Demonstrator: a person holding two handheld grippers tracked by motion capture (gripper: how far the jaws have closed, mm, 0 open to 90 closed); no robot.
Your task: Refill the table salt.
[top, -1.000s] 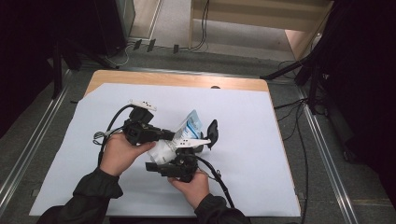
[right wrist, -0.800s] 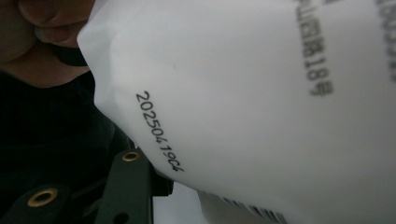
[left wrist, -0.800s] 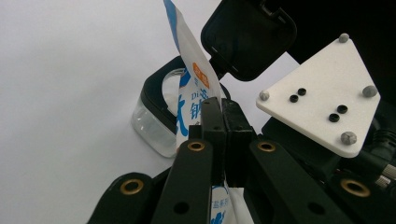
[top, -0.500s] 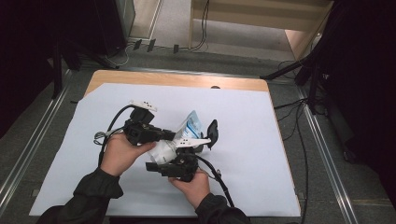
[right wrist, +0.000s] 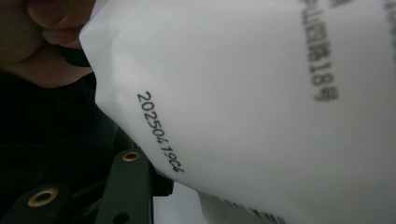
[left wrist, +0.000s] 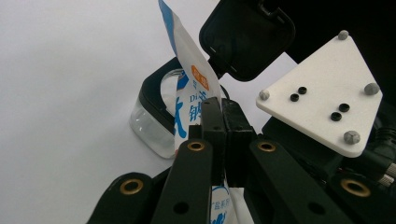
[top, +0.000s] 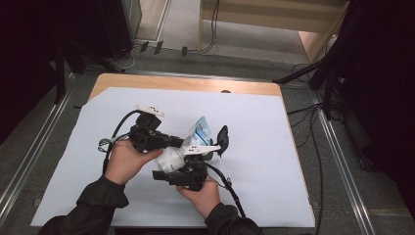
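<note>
both grippers sit as a second ago, left gripper (left wrist: 219,121) clamped on the salt pouch (left wrist: 196,93), right gripper (top: 183,171) half-closed around its body, so pouring into the clear jar (left wrist: 152,126) seems paused

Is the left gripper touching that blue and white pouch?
Touching. In the left gripper view, the left gripper has its jaws clamped shut on the edge of the pouch.

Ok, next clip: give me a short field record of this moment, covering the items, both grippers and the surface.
held item: white and blue printed plastic pouch
container: clear square jar with black rim, hinged black lid open, beyond the pouch
left gripper: jaws shut on the pouch edge
right gripper: just below the pouch in the high view; grip cannot be told
surface: white sheet on a wooden table
</note>
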